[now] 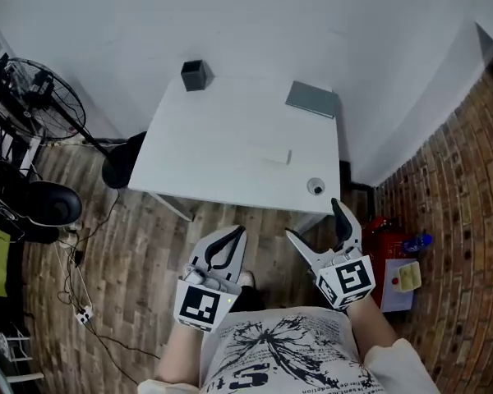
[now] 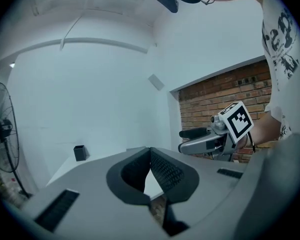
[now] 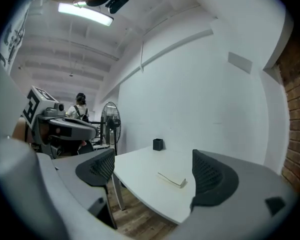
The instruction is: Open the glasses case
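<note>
On the white table, glasses case lies flat right of centre. It is pale on pale, so the seam and lid are hard to make out and open or closed can't be told. The black pot is at the far left corner and the grey flat pad at the far right. The small round item by the near right edge is too small to identify.

Both grippers are off the table over the wood floor, well apart from the case. Left gripper has its pads touching at the tips with nothing between them. Right gripper is spread wide and empty, partly covering a red object on the floor. The forearms are cut off at the frame bottom.
</note>
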`<state>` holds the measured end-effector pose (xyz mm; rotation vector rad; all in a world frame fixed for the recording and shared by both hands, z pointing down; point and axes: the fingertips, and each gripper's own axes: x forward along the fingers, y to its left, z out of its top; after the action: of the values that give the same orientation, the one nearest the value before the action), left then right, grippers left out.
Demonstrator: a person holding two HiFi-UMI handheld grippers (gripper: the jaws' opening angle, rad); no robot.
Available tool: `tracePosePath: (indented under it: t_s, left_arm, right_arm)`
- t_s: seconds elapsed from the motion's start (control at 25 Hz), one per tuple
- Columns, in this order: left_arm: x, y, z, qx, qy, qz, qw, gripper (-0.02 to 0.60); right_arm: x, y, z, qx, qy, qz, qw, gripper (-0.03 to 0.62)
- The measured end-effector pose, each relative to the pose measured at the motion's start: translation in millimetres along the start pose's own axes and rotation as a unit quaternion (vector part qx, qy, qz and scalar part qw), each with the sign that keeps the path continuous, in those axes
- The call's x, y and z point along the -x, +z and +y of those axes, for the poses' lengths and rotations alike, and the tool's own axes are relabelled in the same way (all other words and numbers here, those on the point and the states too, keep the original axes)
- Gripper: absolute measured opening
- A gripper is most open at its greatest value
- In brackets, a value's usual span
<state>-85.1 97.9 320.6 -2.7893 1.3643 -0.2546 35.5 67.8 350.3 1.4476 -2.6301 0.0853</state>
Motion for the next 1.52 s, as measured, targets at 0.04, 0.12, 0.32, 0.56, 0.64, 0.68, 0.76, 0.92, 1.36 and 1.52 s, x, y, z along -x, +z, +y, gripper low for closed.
tracePosePath:
  t_s: [0.04, 0.12, 0.32, 0.56, 0.64, 0.68, 0.76, 0.92, 1.36, 1.52]
  left_arm:
    - [-7, -1, 16, 0.004, -0.007, 0.001, 1.0, 0.012]
    - [-23, -2, 48, 0.015, -0.017, -0.012, 0.9997, 0.012]
    - [-61, -23, 100, 0.009, -0.048, 0.024, 0.9985, 0.012]
    - [-112, -52, 112, 0.021, -0.07, 0.051, 0.9961, 0.012]
    - [-129, -66, 113, 0.022, -0.079, 0.074, 0.9939, 0.012]
    - [-139, -74, 115, 0.023, -0.083, 0.085, 0.9927, 0.012]
    - [-161, -91, 121, 0.025, -0.09, 0.106, 0.99, 0.012]
    - [-199, -132, 131, 0.029, -0.097, 0.162, 0.9816, 0.012]
    - [-276, -235, 153, 0.087, -0.073, 0.275, 0.9548, 0.012]
    - [-291, -261, 164, 0.088, -0.06, 0.299, 0.9482, 0.012]
  right_arm:
    - [-16, 1, -1, -0.001, -0.007, 0.004, 1.0, 0.489]
    - [-46, 2, -2, 0.003, -0.02, 0.012, 1.0, 0.489]
    - [-106, -5, -16, -0.003, -0.048, 0.051, 0.998, 0.489]
    - [-146, -40, -47, -0.008, -0.046, 0.128, 0.991, 0.489]
    - [-160, -52, -61, -0.01, -0.043, 0.141, 0.989, 0.489]
    - [-168, -59, -68, -0.012, -0.04, 0.149, 0.988, 0.483]
    - [-184, -73, -82, -0.013, -0.031, 0.169, 0.985, 0.476]
    - [-210, -105, -108, -0.004, -0.011, 0.217, 0.976, 0.476]
    - [-277, -199, -144, 0.031, 0.062, 0.336, 0.939, 0.465]
    - [-294, -217, -150, 0.056, 0.075, 0.366, 0.926, 0.465]
